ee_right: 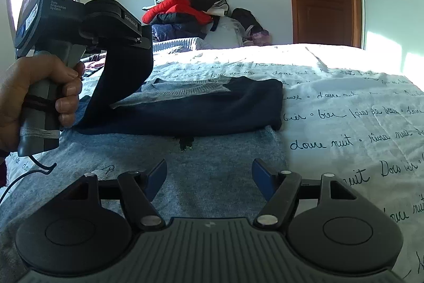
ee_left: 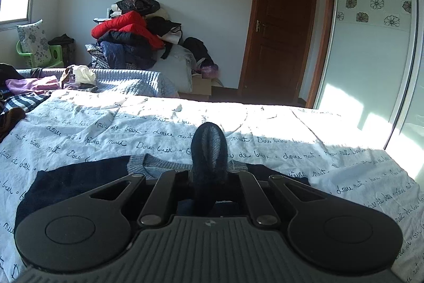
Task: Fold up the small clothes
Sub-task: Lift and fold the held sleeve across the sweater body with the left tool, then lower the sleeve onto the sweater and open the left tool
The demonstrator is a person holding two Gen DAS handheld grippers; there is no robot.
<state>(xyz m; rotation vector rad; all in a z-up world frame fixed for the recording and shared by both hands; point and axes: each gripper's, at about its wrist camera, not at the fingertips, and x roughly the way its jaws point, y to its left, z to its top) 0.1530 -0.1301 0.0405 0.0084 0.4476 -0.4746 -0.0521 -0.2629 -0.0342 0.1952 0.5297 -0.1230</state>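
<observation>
- Right gripper [ee_right: 209, 177], black linkage with blue pads, nearest in the right wrist view: fingers stand wide, nothing between them, hovering over the lower grey part of the sweater.
- Small knit sweater, grey and navy, soft ribbed wool-like fabric [ee_right: 201, 163], lies flat on the bed; navy sleeve/side panel [ee_right: 212, 105] already laid across the chest below the grey neckline.
- Left gripper [ee_left: 209, 174], black, fingers pinched tight on a navy knit sleeve [ee_left: 209, 147]; the fabric bunches up in a rounded loop above the fingers. In the right wrist view the sleeve hangs as a limp dark band from that gripper down to the garment.
- Hand [ee_right: 39, 94] grips the grey handle of the left tool.
- Step in hand, my guess: carrying the sleeve across the body. Do it well: keep the pinch, keep the sleeve taut but not dragging the body, lay it flat and parallel to the fold, then release; right fingers could pin the body.
- Bed sheet, white crinkled cotton with black cursive script [ee_right: 344, 110], sunlit at the far edge.
- Far: heap of clothes with a red puffy jacket [ee_left: 127, 25]; brown wooden door [ee_left: 283, 17].
</observation>
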